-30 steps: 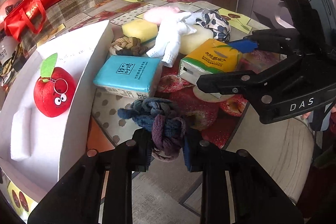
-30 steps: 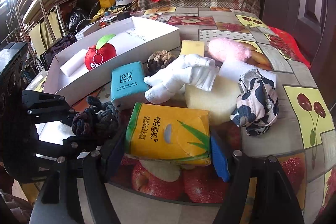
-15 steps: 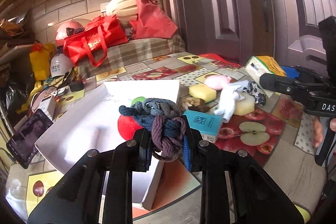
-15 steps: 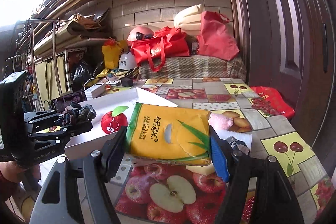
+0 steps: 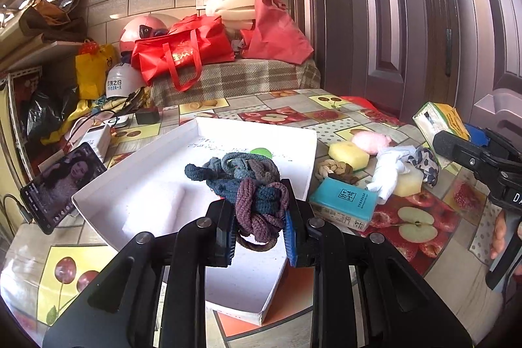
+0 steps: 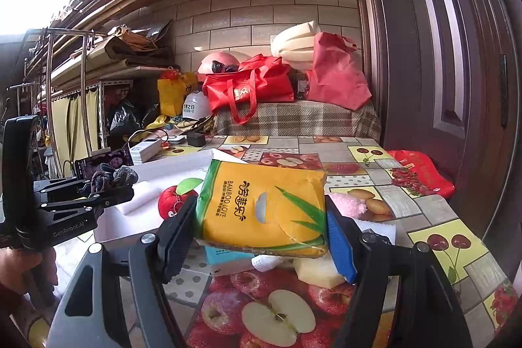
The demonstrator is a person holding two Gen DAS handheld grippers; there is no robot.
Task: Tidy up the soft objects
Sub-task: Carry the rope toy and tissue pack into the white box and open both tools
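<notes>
Your knotted bundle of blue and purple hair ties [image 5: 253, 191] sits low centre in the left view, pinched off the table, above the white box [image 5: 156, 172]. Your yellow tissue pack [image 6: 264, 211] fills the right view's centre, lifted and tilted. The red apple plush [image 6: 176, 201] lies inside the box.

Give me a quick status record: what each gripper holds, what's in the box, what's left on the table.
left gripper: shut on knitted rope bundle, held above the box
right gripper: shut on yellow tissue pack, lifted off the table
white box: open, holds red apple plush
left on table: teal tissue pack, yellow sponge, pink puff, white plush, spotted cloth, brown braided knot
phone: beside box, screen on
</notes>
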